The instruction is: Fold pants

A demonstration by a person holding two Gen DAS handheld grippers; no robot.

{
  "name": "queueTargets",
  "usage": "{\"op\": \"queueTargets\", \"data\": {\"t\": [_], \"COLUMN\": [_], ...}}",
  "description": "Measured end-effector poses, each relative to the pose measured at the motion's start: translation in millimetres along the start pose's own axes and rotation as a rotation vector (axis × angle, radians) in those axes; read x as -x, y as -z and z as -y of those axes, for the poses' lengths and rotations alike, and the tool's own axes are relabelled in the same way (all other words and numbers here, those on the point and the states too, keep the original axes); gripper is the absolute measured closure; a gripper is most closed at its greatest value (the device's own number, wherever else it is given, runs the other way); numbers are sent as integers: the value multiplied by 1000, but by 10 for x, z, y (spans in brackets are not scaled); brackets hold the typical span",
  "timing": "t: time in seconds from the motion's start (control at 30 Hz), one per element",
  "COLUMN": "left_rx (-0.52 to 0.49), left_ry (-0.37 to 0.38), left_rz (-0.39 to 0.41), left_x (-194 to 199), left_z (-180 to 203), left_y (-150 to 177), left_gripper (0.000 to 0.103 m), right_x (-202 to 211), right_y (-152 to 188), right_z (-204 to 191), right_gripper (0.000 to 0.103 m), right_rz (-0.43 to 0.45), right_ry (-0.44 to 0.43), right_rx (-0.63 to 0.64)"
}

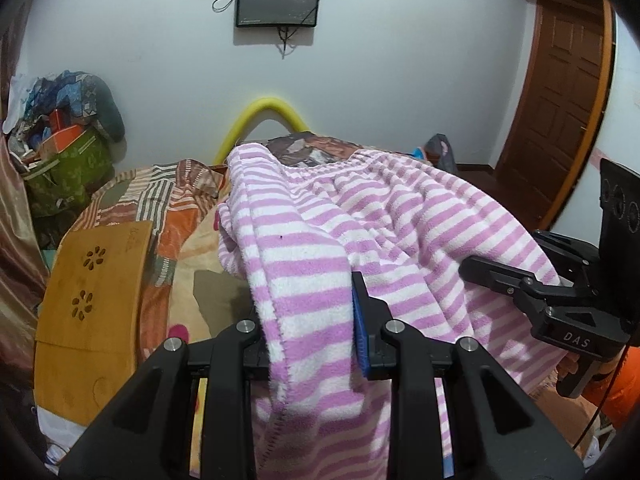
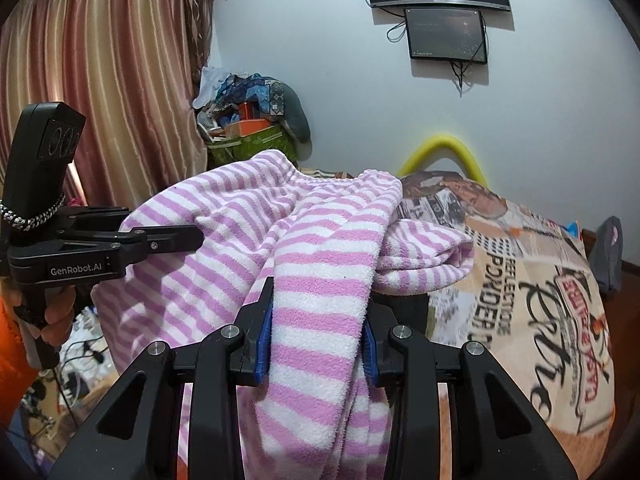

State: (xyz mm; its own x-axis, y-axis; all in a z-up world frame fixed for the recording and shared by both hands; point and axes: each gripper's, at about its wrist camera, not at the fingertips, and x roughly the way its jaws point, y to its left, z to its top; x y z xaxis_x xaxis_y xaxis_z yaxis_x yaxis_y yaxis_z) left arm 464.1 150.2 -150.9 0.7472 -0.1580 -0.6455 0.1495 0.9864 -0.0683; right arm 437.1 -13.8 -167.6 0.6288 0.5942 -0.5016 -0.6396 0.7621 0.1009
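Pants (image 1: 360, 216): fleece, pink/white stripes, lifted above bed (image 2: 520, 280), bunched, draped betw. both grippers, waistband end toward far wall. 
L gripper (image 1: 312, 320): clamped on one fabric edge, blue pad showing at cloth. 
R gripper (image 2: 318, 328): clamped on other edge, cloth hanging down thru jaws. 
Bed: printed patchwork cover. 
Wooden lap tray (image 1: 92, 280) at bed's left side. 
Yellow foam tube (image 1: 264, 116) behind bed. 
Monitor (image 2: 446, 34) on wall; curtain (image 2: 100, 80) at left.
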Motion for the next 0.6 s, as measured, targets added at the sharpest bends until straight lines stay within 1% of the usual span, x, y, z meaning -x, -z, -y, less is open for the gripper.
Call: {"op": "queueTargets", "data": {"t": [0.13,0.2,0.27,0.4,0.47,0.53,0.6], "left_rx": [-3,-4,16,46,51,54,44], "left_ry": [-9,-26,-25,-18,-22,-23,-24], "left_rz": [-8,-23,-34,-88,-138,-175,-182], "left_x": [-320,-518,-691,-1143,-1386,-1545,-1599], "left_z": [-169,-238,-299,-415,-465,-515,-543], "left_y": [-9,10,44,165,267,352,410], "left_gripper": [76,76,76,75,75,75,73], "right_x": [-241,-374,-513,-753,-867,-971,-1031], "right_y": [-11,5,54,174,247,337,436], "right_z": [48,94,153,300,373,440,465], "right_gripper": [71,71,71,71,71,71,71], "right_rz": [-8,-19,-31,-71,-101,-142,-175], "right_ry": [15,20,29,50,63,68,73], "right_rx": [12,14,12,-11,-24,-33,-28]}}
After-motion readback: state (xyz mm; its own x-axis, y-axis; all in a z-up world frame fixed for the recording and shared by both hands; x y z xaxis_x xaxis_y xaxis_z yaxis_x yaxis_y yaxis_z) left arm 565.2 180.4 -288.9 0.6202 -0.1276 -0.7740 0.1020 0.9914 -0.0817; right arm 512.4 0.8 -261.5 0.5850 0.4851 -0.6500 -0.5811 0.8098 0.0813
